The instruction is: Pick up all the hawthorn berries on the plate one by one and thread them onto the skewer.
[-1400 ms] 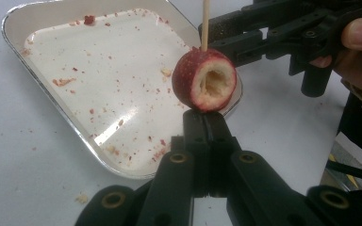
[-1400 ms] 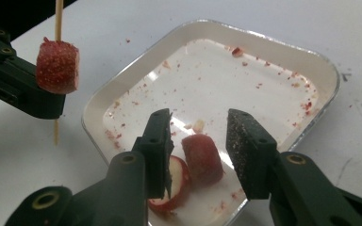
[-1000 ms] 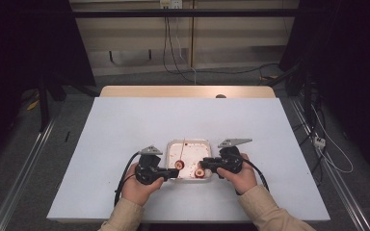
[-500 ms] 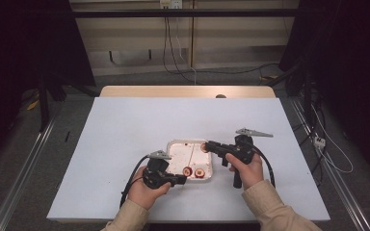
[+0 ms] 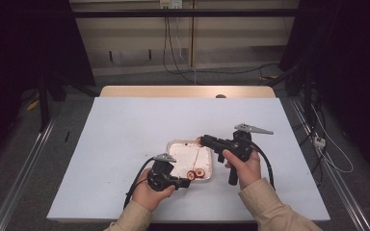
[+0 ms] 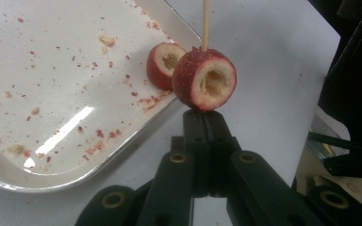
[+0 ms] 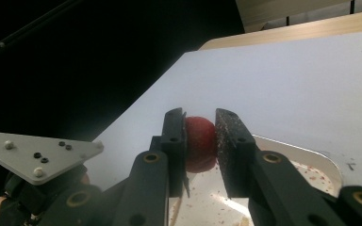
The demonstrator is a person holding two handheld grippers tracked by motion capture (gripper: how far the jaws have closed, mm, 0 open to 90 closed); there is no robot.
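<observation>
A white tray (image 5: 178, 154) speckled with red crumbs lies near the table's front edge. My left gripper (image 6: 202, 115) is shut at the near right corner of the tray (image 6: 75, 176). It holds a thin wooden skewer (image 6: 205, 23) that stands up through a cored red fruit (image 6: 205, 79) sitting right on the jaw tips. A second cored fruit (image 6: 162, 63) lies on the tray behind it. My right gripper (image 7: 200, 123) is shut on a whole red fruit (image 7: 200, 143), held in the air above the tray's far right corner (image 5: 203, 140).
The white table top (image 5: 125, 130) stretches wide to the left and far side of the tray, with a wooden strip (image 5: 188, 91) along its back edge. Cables trail from both grippers toward the person. Metal rails run along the floor at both sides.
My right gripper has lifted off the tray with the red fruit and risen up and to the right. The left gripper has slid slightly toward the tray's near right corner.
</observation>
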